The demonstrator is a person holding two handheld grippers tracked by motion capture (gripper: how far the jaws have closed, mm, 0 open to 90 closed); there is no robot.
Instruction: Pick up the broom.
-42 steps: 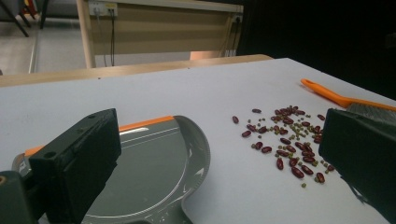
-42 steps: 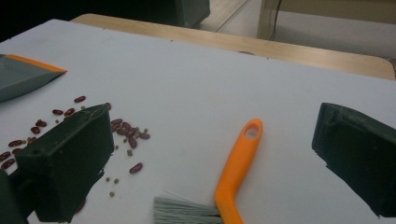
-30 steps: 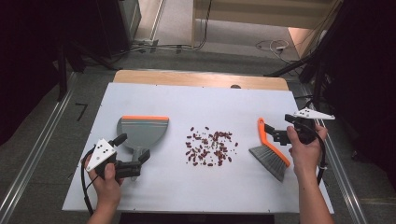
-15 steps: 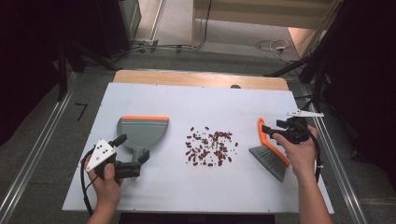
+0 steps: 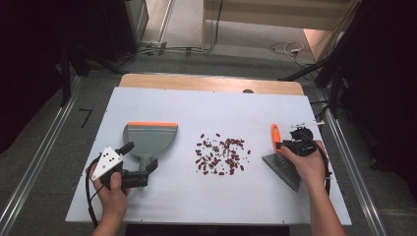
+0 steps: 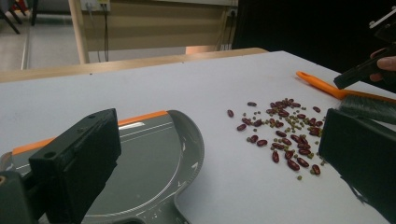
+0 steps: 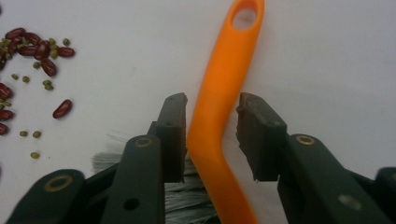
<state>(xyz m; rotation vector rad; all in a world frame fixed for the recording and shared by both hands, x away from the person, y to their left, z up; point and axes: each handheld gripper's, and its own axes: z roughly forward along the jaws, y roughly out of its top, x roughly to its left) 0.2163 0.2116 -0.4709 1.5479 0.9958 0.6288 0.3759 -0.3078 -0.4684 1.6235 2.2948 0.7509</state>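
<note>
Dustpan (image 5: 150, 139) lies left on the bench (image 5: 216, 103); beans (image 5: 221, 154) centre; brush (image 5: 282, 160) right, well apart.

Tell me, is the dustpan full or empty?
Empty. The grey inside of the dustpan is bare in the left gripper view, and the beans lie in a heap on the table beside it, apart from it.

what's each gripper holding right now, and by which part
Right gripper: jaws just closing around the brush at its orange handle's bend, one pad still clear. Left gripper: nothing.
</note>
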